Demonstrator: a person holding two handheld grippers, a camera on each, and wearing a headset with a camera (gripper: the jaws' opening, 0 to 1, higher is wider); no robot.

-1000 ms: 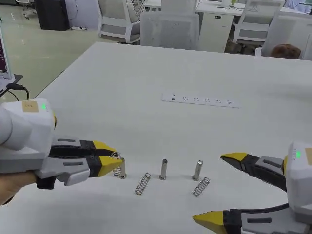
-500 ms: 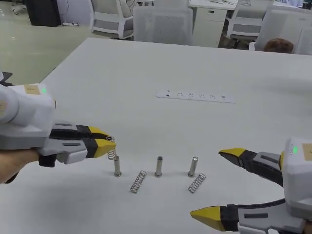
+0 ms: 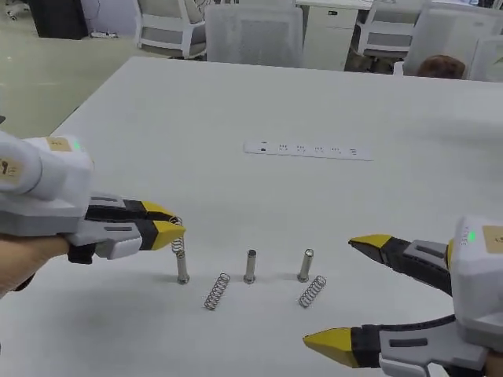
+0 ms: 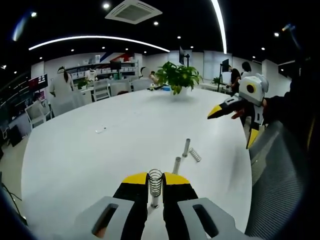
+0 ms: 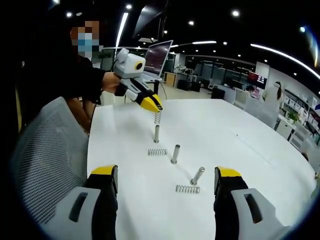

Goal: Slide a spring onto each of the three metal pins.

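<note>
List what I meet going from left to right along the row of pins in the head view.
In order: left pin, below the held spring in the left tongs → loose spring → middle pin → right pin. The second loose spring overlaps the right pin, so it is left out.

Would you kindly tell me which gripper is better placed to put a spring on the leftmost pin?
Left. The left gripper is shut on a spring hanging just over the leftmost pin; the right gripper is open, empty, beyond the rightmost pin.
</note>
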